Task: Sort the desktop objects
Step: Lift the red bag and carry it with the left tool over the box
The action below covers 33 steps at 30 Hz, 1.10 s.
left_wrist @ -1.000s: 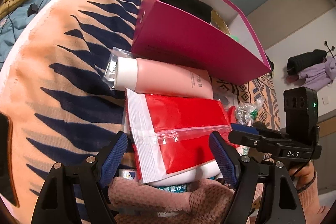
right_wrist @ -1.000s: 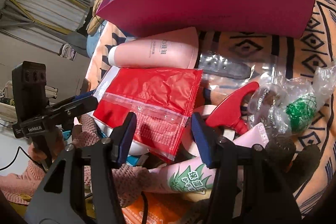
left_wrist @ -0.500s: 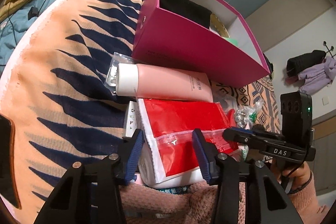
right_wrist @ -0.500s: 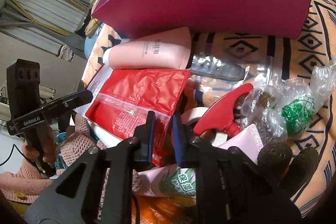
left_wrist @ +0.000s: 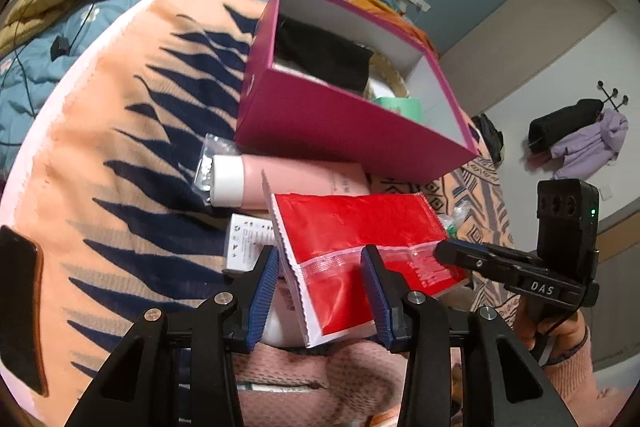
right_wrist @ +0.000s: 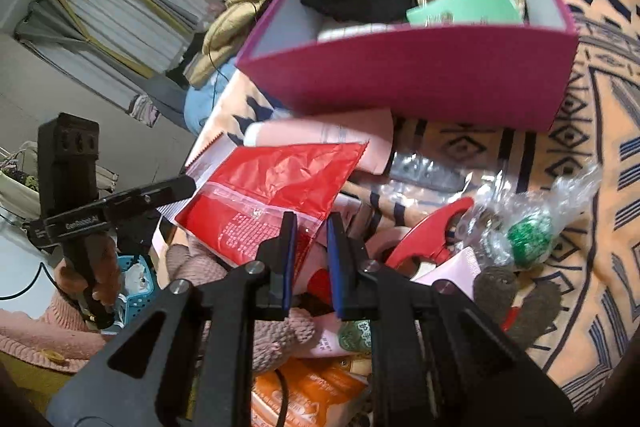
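While red pouch [right_wrist: 276, 183] hangs lifted just in front of magenta box [right_wrist: 420, 83], right gripper [right_wrist: 311, 239] pinches pouch's near corner, jaws narrow. Left gripper [left_wrist: 320, 291] brackets pouch's other end, jaws half open; contact there unclear. You carry pouch up over box's near wall, keeping it level so thin corner grip doesn't peel. Pink bottle [left_wrist: 296, 181] lies against box's front; keep clear. You drop pouch beside green packet [right_wrist: 460, 9] inside box, where floor room looks tight.

Pouch [left_wrist: 360, 227] atop the clutter, tube [left_wrist: 296, 179] behind it, open box [left_wrist: 348, 123] behind the tube.
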Each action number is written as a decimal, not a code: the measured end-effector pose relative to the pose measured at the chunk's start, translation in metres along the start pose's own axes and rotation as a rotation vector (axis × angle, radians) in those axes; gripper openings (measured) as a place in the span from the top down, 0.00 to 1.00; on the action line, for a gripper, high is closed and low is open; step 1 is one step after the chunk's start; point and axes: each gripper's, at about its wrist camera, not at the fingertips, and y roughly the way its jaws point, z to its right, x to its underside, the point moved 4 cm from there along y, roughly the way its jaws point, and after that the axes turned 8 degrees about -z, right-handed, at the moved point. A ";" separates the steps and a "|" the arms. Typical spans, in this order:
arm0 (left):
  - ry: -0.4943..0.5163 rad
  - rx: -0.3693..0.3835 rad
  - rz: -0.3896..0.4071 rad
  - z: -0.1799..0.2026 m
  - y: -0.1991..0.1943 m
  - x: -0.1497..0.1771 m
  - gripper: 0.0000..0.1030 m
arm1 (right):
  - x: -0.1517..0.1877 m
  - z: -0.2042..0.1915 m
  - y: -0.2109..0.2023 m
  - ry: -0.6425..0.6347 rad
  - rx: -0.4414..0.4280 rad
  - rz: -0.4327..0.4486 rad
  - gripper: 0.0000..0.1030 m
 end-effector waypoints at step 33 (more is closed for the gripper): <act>0.177 0.048 0.176 0.072 -0.066 -0.033 0.59 | -0.030 -0.052 -0.092 -0.173 0.071 0.224 0.84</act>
